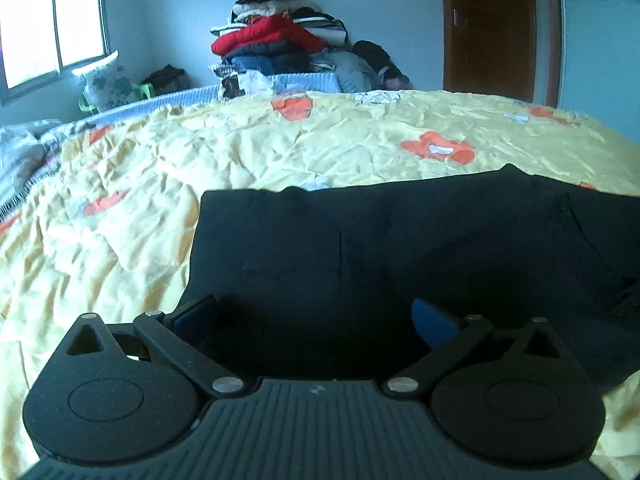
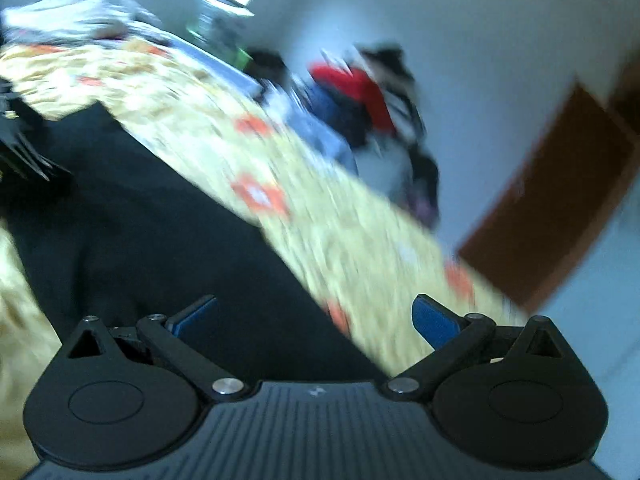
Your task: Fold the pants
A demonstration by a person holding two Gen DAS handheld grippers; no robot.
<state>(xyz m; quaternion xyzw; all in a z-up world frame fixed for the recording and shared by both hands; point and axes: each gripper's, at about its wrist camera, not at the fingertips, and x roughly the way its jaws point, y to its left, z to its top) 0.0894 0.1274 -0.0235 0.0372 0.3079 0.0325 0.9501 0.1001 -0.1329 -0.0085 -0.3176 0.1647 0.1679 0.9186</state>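
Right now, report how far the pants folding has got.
Done: the black pants lie flat on the yellow bedspread as one wide dark panel, so some fold may be made; the count cannot be told. In hand: nothing. The left hand-held gripper and the right hand-held gripper are both open over the cloth, and the right view is motion-blurred. Left: probably one more fold to compact them.

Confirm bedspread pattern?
Bedspread: pale yellow, crinkled, with orange-and-white flower patches. Clearest in the left wrist view.
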